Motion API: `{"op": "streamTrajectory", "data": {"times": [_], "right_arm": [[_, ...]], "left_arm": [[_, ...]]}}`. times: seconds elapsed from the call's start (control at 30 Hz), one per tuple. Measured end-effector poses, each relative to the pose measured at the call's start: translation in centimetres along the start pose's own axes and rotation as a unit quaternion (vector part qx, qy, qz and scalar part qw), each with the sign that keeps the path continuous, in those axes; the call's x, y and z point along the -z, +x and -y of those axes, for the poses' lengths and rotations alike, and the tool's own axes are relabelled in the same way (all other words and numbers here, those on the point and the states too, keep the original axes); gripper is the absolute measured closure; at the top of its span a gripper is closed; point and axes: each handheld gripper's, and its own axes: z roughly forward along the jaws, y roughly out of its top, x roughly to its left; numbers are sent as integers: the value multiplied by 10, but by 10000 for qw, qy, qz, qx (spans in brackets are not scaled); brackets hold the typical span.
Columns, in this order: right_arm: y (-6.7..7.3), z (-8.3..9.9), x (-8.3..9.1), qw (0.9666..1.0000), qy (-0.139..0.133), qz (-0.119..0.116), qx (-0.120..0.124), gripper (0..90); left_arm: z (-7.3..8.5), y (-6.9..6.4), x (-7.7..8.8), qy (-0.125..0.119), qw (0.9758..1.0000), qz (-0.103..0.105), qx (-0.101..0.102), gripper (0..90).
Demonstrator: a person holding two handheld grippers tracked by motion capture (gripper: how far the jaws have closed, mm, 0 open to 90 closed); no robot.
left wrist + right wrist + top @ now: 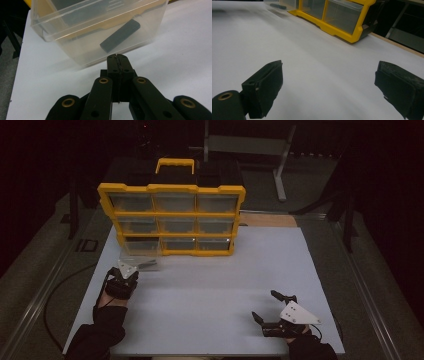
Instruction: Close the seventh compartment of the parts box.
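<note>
Left gripper point(117, 58) is clamped shut, nothing between the pads, tips just short of the near wall of the clear drawer point(100, 32). Whether the tips actually touch the wall I can't tell from the left gripper view; close either way.

Drawer sits pulled out on the white board point(220, 290), straight ahead of the left gripper and in front of the bottom-left slot of the yellow organiser point(172, 217). Inside it lies a dark grey bar point(120, 35), long axis running diagonally, near end low-left, far end up-right as that camera sees it. A second dark piece lies further back in the drawer, too blurred to identify.

Right gripper point(265, 306) rests wide open near the board's front right corner, well apart from drawer and organiser; in its own view the jaws frame bare board with the organiser off in the distance.

My read: left hand is the one for the job. With jaws shut it can push the drawer but not pick the bar; to get the bar it must open, clear the near wall from above, and rotate to straddle the bar's short side. That wall is the only obstacle.
</note>
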Motion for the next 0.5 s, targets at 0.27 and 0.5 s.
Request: {"op": "streamTrajectory", "data": {"times": [0.27, 0.5], "right_arm": [[0, 0, 0, 10000, 4, -17, -6, 79], [0, 0, 0, 10000, 2, -11, -14, 79]], "left_arm": [[-7, 2, -5, -74, 10000, 44, -31, 900], [-11, 3, -7, -237, 9997, -5, 16, 900]]}}
